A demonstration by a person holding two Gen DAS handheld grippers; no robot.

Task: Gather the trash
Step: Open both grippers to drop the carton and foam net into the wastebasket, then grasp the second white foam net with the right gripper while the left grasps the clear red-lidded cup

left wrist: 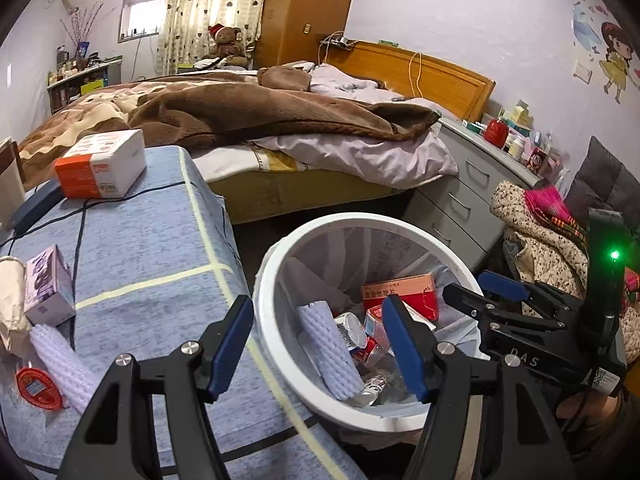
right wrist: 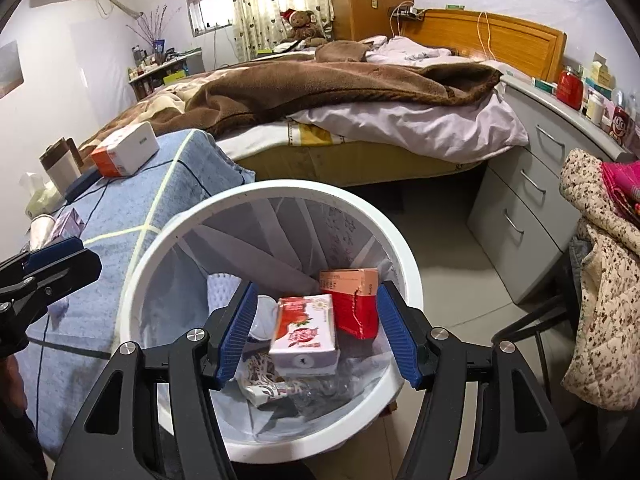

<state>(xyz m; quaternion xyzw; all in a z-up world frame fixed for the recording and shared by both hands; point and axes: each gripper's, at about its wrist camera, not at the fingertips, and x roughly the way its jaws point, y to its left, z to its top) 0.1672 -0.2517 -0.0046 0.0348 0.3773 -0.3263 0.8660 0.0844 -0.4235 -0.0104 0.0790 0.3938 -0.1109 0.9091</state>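
A white trash bin [left wrist: 276, 320] [right wrist: 404, 240] with a clear liner stands on the floor beside a blue-covered table [left wrist: 152, 248]. It holds a red medicine box [left wrist: 400, 292] [right wrist: 356, 304], a white foam sleeve [left wrist: 326, 352], and a red-and-white drink carton [right wrist: 304, 330]. My left gripper [left wrist: 320, 348] is open and empty over the bin's left rim. My right gripper [right wrist: 314, 334] is open over the bin, with the carton loose between its jaws; it also shows in the left wrist view [left wrist: 476, 292]. On the table lie a small purple box [left wrist: 48, 284], a foam sleeve [left wrist: 60, 364], a red item [left wrist: 38, 388] and crumpled paper [left wrist: 10, 304].
An orange-and-white box [left wrist: 102, 162] and a dark blue case [left wrist: 36, 204] lie further back on the table. A bed [left wrist: 260, 120] with brown blankets is behind. Grey drawers [right wrist: 524, 200] and a chair draped with clothes [right wrist: 604, 280] stand at the right.
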